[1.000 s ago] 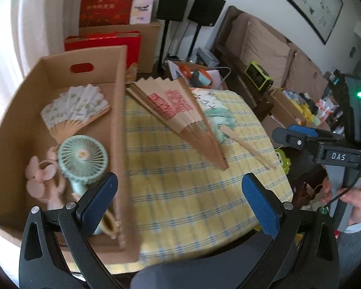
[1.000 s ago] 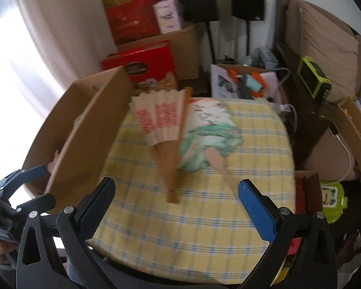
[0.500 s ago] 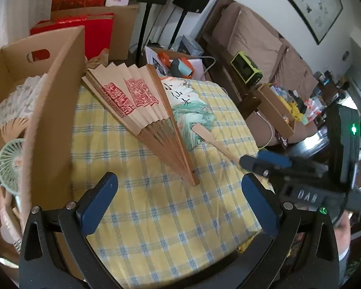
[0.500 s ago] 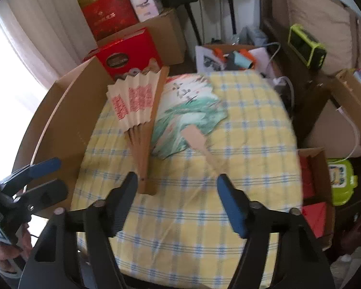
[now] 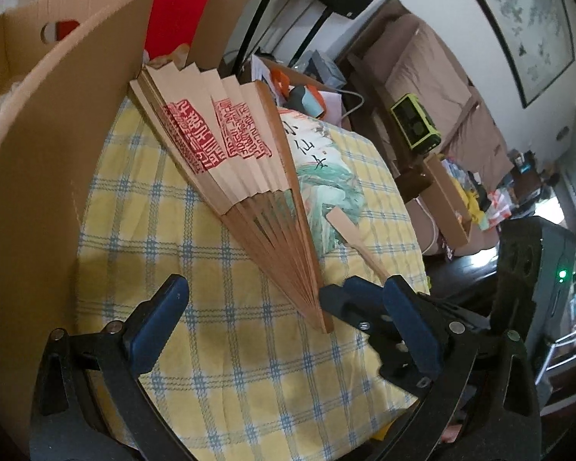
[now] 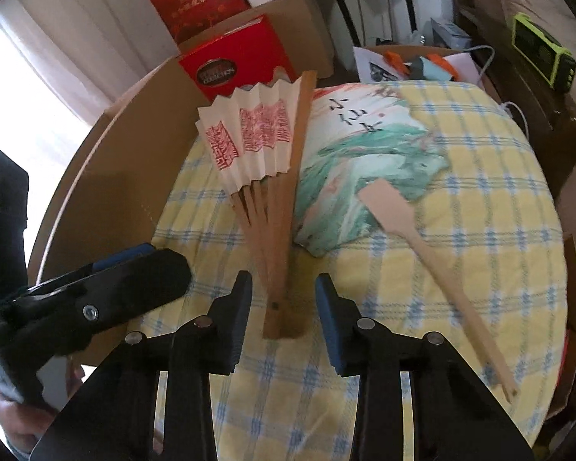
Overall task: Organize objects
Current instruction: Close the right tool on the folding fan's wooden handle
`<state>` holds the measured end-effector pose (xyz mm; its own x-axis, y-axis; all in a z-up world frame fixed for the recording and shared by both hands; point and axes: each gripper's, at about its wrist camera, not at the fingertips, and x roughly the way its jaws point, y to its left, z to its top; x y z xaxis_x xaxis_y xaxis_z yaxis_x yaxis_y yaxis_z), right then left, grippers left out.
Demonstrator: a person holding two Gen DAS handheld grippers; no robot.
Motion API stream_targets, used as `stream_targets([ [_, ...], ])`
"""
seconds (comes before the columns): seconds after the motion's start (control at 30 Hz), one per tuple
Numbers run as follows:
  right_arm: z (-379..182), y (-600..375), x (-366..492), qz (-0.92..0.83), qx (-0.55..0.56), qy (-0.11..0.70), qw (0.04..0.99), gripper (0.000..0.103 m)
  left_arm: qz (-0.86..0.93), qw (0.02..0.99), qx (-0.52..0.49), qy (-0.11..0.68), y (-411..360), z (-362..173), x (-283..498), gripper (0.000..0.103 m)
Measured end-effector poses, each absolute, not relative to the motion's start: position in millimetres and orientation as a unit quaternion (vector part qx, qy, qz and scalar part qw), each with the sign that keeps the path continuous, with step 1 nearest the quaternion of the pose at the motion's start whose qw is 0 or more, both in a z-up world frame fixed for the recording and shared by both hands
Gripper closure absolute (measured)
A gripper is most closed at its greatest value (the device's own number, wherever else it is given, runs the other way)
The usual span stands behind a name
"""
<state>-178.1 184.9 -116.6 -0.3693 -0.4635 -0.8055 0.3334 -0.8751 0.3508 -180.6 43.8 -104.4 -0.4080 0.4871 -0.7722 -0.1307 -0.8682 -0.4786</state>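
Observation:
A half-open paper folding fan [image 5: 230, 146] with red seal prints and brown ribs lies on the yellow checked cloth. Its edge overlaps a painted green-and-white fan [image 6: 364, 161] that has a long pale wooden handle. In the right wrist view my right gripper [image 6: 282, 307] straddles the folding fan's [image 6: 261, 142] rib end. Its jaws are closing, and a gap still shows on both sides of the ribs. My left gripper [image 5: 284, 319] hangs wide open and holds nothing, just in front of the same rib end. The right gripper [image 5: 345, 296] shows at that end too.
A tall cardboard box [image 5: 38, 153] stands against the table's left side. Behind it are red gift boxes [image 6: 234, 61] and speaker stands. A sofa [image 5: 422, 69], a green device [image 5: 414, 123] and open boxes of clutter crowd the floor on the right. The round table's edge [image 6: 549, 230] drops off on the right.
Both grippers have come down toward the table. The left view swung from the box's inside to the folding fan. The right jaws narrowed from wide open to just around the fan's rib end.

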Motion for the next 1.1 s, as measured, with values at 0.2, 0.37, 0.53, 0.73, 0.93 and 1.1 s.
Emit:
stream_targets([
  [0.2, -125, 167, -183, -0.827, 0.505, -0.037, 0.245, 0.067, 0.816, 0.177, -0.518, -0.185, 37, -115, -185, 0.002],
  [0.37, -132, 154, -186, -0.824, 0.511, -0.016, 0.244, 0.075, 0.805, 0.174, -0.531, -0.198, 31, -126, -187, 0.002],
  [0.53, -135, 146, -186, -0.824, 0.514, 0.005, 0.239, 0.084, 0.790, 0.185, -0.540, -0.223, 31, -133, -190, 0.002],
  [0.73, -127, 159, -183, -0.802, 0.520, -0.074, 0.283, 0.088, 0.756, 0.216, -0.554, -0.274, 31, -144, -195, 0.002],
  [0.93, -111, 170, -174, -0.789, 0.518, -0.114, 0.309, 0.087, 0.727, 0.245, -0.555, -0.321, 30, -153, -199, 0.005],
  [1.1, -105, 169, -165, -0.787, 0.515, -0.115, 0.319, 0.087, 0.717, 0.262, -0.548, -0.342, 33, -152, -196, 0.029],
])
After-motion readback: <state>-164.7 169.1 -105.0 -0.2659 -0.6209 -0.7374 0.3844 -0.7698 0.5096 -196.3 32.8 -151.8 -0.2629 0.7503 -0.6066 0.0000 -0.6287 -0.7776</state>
